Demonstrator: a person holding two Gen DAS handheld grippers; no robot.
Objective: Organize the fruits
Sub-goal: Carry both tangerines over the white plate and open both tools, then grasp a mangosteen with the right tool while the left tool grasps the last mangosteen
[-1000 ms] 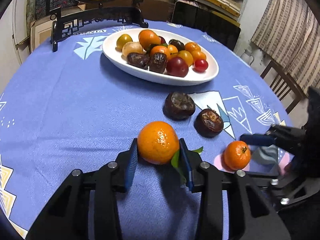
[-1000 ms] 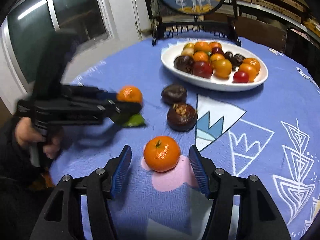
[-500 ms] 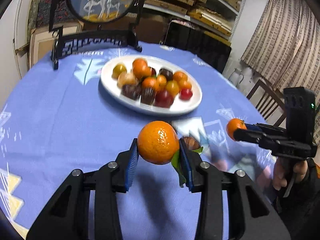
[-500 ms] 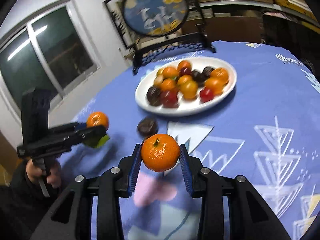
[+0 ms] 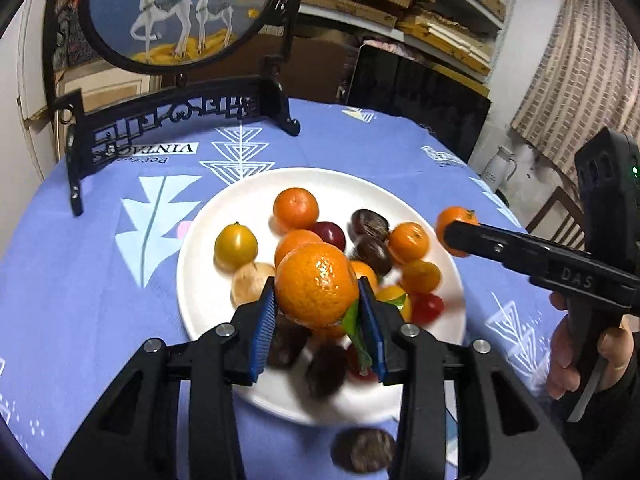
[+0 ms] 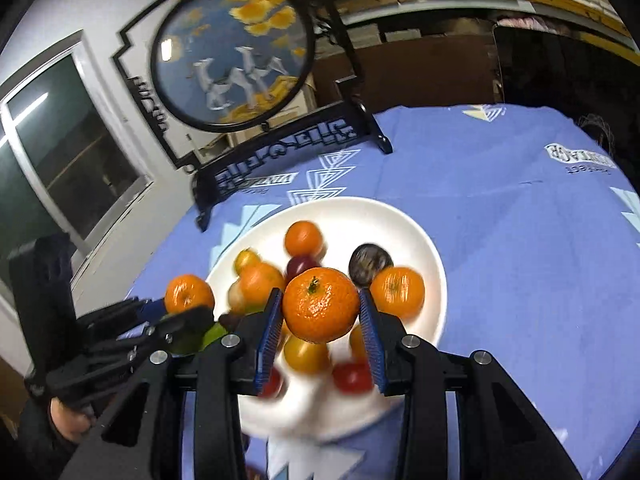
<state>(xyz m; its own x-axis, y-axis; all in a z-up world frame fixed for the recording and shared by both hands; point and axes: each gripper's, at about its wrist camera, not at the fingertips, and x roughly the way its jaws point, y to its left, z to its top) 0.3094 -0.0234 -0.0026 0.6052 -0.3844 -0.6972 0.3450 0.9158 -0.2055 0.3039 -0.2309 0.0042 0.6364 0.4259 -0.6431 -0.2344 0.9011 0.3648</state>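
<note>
1. Left gripper point(image 5: 318, 306): its jaws are clamped on a leafy mandarin point(image 5: 316, 284), which hangs in the air above the near half of the white plate point(image 5: 200, 280); a green leaf point(image 5: 354, 322) sits against the right blue pad.
2. Right gripper point(image 6: 320, 326): a second mandarin point(image 6: 320, 304), stem up, sits between its jaws with both pads against the skin; the jaws are beginning to open. It too hangs over the plate's near side.
3. White plate: it stands toward the far edge of the bench point(image 5: 80, 280), in front of a black framed ornament point(image 5: 180, 12), and already carries a mixed heap of oranges, dark wrinkled fruits, red fruits and a yellow fruit point(image 5: 236, 242).
4. Remaining fruit: one dark wrinkled fruit point(image 5: 362, 450) lies on the blue cloth just short of the plate's near rim.
5. Step in hand: by appearance, the carry is over and both mandarins are at the point of delivery.
6. Next move: each mandarin probably needs lowering onto a free patch of plate or a stable hollow in the heap before full release, since round fruit dropped on the pile may roll off the shallow rim. The two grippers are near each other and should release without colliding.
</note>
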